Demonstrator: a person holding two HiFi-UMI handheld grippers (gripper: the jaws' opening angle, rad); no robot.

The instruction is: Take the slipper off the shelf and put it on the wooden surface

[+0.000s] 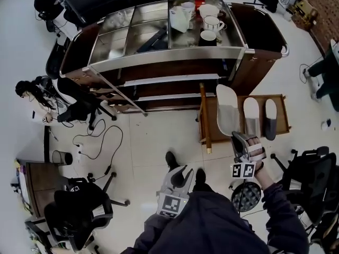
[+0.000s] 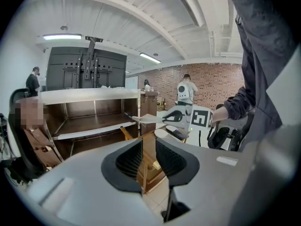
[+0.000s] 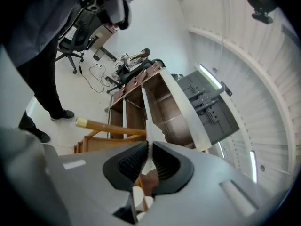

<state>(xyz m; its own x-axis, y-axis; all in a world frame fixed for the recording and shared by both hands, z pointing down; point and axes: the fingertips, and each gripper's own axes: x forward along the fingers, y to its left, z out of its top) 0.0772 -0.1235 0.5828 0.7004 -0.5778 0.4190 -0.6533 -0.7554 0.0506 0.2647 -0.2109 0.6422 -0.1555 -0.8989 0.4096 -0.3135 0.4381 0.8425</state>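
A white and grey slipper (image 1: 226, 107) hangs over the left part of the low wooden rack (image 1: 284, 115), its toe toward the steel shelf (image 1: 159, 65). My right gripper (image 1: 239, 137) is shut on its heel end. In the right gripper view the slipper (image 3: 145, 112) shows edge-on as a thin white strip pinched between the pads of that gripper (image 3: 149, 161). The left gripper view shows the slipper (image 2: 141, 119) held about level above the rack. Two more slippers (image 1: 260, 118) lie on the rack. My left gripper (image 1: 183, 174) hangs near my legs, its jaws (image 2: 148, 159) slightly apart and holding nothing.
Several white cups (image 1: 211, 23) stand on the shelf's top right tray. Office chairs stand at lower left (image 1: 79, 205) and right (image 1: 312, 168). Cables (image 1: 100, 142) trail over the tiled floor left of me. People (image 2: 186, 91) stand far off by a brick wall.
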